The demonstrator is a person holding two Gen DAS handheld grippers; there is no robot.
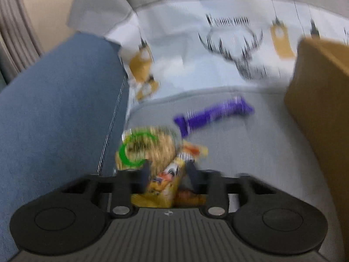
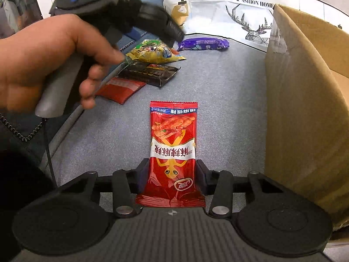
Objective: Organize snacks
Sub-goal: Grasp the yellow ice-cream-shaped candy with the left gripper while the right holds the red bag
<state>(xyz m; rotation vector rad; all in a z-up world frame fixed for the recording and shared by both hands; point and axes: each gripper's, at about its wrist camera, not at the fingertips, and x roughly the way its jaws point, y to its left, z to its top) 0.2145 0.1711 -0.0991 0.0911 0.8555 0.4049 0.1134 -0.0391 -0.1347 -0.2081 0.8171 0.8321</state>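
My right gripper (image 2: 171, 170) has its fingers on both sides of a red snack packet (image 2: 172, 146) that lies on the grey sofa seat; whether the fingers press it is unclear. My left gripper (image 1: 168, 172) is over a yellow snack bag (image 1: 165, 181), its fingers on either side of it; that view is blurred. A round green-ringed packet (image 1: 141, 150) lies just beyond it. A purple bar (image 1: 213, 113) lies further back and also shows in the right wrist view (image 2: 202, 43). The yellow bag (image 2: 152, 53), a black packet (image 2: 150, 73) and a dark red packet (image 2: 122, 89) lie under the left hand-held gripper.
A cardboard box (image 2: 305, 100) stands open at the right on the seat, also in the left wrist view (image 1: 322, 100). A white deer-print cushion (image 2: 240, 17) leans at the back. A blue cushion (image 1: 56, 109) lies at the left. The person's hand (image 2: 43, 61) holds the left gripper.
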